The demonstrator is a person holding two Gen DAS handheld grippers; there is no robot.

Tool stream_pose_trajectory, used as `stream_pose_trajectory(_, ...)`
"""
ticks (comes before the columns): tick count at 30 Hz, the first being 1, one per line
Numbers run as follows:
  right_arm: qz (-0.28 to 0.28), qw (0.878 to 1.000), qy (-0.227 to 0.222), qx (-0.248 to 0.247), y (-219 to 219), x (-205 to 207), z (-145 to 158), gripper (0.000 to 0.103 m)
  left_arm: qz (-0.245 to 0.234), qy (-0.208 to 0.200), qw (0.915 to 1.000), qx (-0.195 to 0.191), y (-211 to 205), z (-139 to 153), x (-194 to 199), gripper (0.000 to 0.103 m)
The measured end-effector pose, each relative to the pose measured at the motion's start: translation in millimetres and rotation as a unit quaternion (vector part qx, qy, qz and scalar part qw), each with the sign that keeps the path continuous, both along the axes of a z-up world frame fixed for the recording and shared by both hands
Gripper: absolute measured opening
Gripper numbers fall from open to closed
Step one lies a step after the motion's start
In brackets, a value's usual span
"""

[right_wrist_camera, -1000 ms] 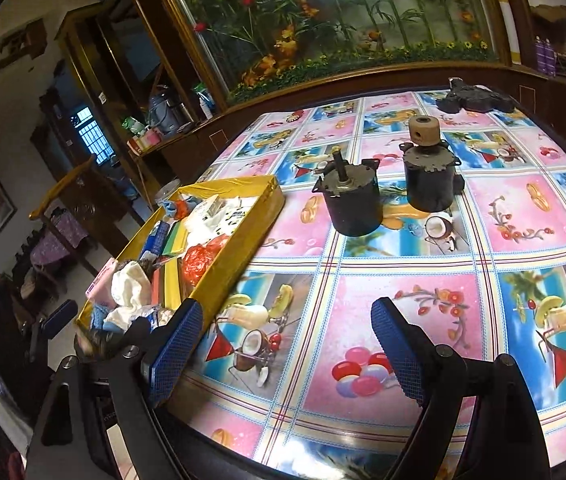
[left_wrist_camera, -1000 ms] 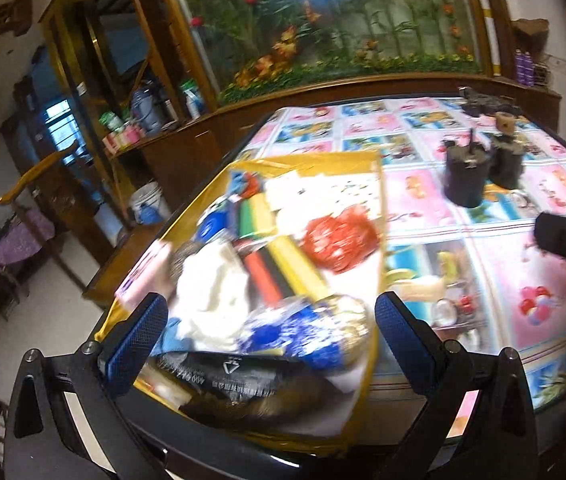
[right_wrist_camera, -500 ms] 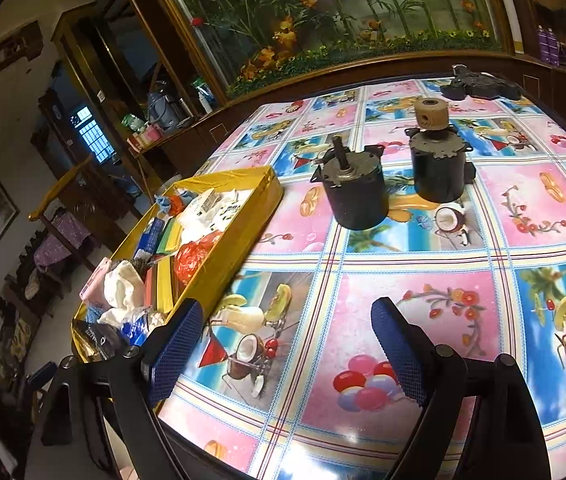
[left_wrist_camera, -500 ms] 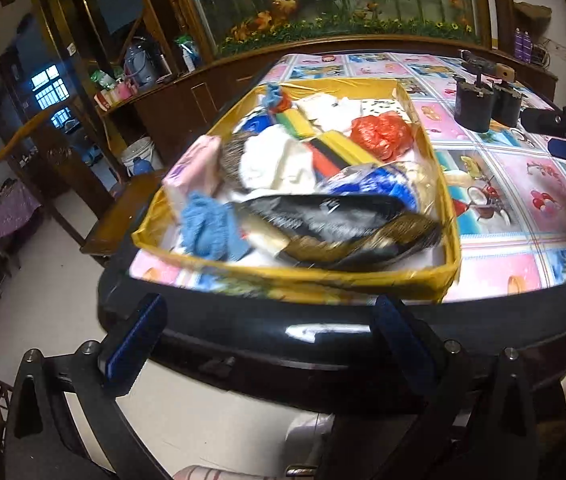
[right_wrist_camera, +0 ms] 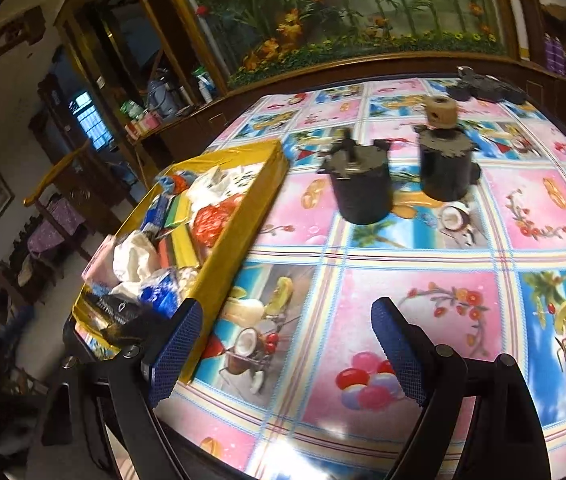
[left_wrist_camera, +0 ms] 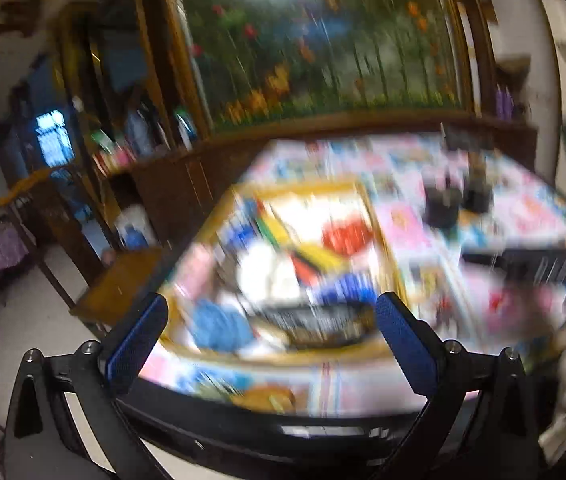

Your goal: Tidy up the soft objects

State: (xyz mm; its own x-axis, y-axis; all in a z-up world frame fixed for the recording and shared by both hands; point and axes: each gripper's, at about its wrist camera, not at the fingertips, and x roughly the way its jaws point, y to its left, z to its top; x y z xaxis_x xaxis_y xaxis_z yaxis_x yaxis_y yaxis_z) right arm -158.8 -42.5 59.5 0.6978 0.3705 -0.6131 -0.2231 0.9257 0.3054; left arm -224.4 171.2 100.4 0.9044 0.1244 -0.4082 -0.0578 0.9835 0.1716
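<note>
I am holding both claws over a desk (right_wrist_camera: pixel 423 272) covered in a bright fruit-and-balloon patterned cloth, with a yellow tray (right_wrist_camera: pixel 243 236) of soft objects sitting at its left edge. My right claw (right_wrist_camera: pixel 287 348) is hovering with its blue pads standing wide apart and nothing between them, above the cloth just right of the tray's near corner. In the right wrist view the tray is carrying a red mesh bundle (right_wrist_camera: pixel 213 220), a white crumpled cloth (right_wrist_camera: pixel 135 256), striped sponges (right_wrist_camera: pixel 179 246), a blue-and-white packet (right_wrist_camera: pixel 163 290) and a dark wrapper (right_wrist_camera: pixel 117 312) at the near end. Two dark cylindrical motors (right_wrist_camera: pixel 361 188) are standing upright on the cloth beyond the tray, well apart from it. My left claw (left_wrist_camera: pixel 269 336) is also standing wide apart and empty, facing the tray (left_wrist_camera: pixel 381 224) from its near end; that view is heavily blurred, so I am making out only patches of red (left_wrist_camera: pixel 347 236), white, yellow and blue (left_wrist_camera: pixel 219 326) inside.
</note>
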Motion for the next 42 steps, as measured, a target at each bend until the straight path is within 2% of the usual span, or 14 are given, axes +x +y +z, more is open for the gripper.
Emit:
stream_pose_trajectory(1, 0.008, 1.0, -0.005, -0.008, 8.2, -1.0, 3.3, 0.087, -0.001, -0.045, 0.9989, -0.012, 5.2, 18.4, -10.2, 0.103)
stream_pose_trajectory(3, 0.023, 0.999, -0.016, -0.02, 21.8, -1.9, 9.7, 0.087, -0.006, -0.104, 0.9941, -0.028, 11.6, 45.6, -20.7, 0.103)
stream_pose_trajectory(5, 0.037, 0.998, -0.027, -0.039, 38.6, -1.6, 16.2, 0.087, -0.003, -0.116, 0.9929, -0.026, 12.3, 64.3, -10.4, 0.103)
stream_pose_trajectory(7, 0.054, 0.997, -0.033, -0.051, 55.3, -0.7, 22.0, 0.087, -0.033, -0.088, 0.9936, -0.064, 15.7, 68.4, 13.6, 0.103)
stream_pose_trajectory(8, 0.061, 0.996, -0.034, -0.053, 62.8, -0.5, 24.0, 0.087, -0.033, -0.062, 0.9935, -0.09, 19.1, 65.0, 28.5, 0.103)
stream_pose_trajectory(10, 0.069, 0.995, -0.037, -0.055, 70.8, -3.9, 26.4, 0.087, -0.01, -0.021, 0.9927, -0.119, 22.2, 54.5, 45.7, 0.103)
stream_pose_trajectory(12, 0.068, 0.995, -0.04, -0.063, 74.4, -5.7, 22.7, 0.089, 0.014, 0.011, 0.9911, -0.132, 24.7, 39.9, 55.1, 0.103)
stream_pose_trajectory(15, 0.064, 0.994, -0.029, -0.081, 80.6, -1.7, 11.3, 0.089, 0.05, 0.044, 0.9898, -0.126, 25.3, 22.8, 62.2, 0.103)
stream_pose_trajectory(19, 0.068, 0.994, -0.01, -0.09, 93.8, 7.3, 2.8, 0.089, 0.078, 0.071, 0.9864, -0.126, 30.4, 3.9, 66.6, 0.103)
stream_pose_trajectory(29, 0.083, 0.986, -0.031, -0.139, 124.6, 13.0, 8.6, 0.089, 0.086, 0.102, 0.9805, -0.144, 53.5, -13.2, 85.6, 0.103)
stream_pose_trajectory(42, 0.082, 0.986, -0.023, -0.145, 127.4, 28.3, 9.8, 0.089, 0.098, 0.13, 0.9727, -0.165, 72.9, -27.7, 100.0, 0.103)
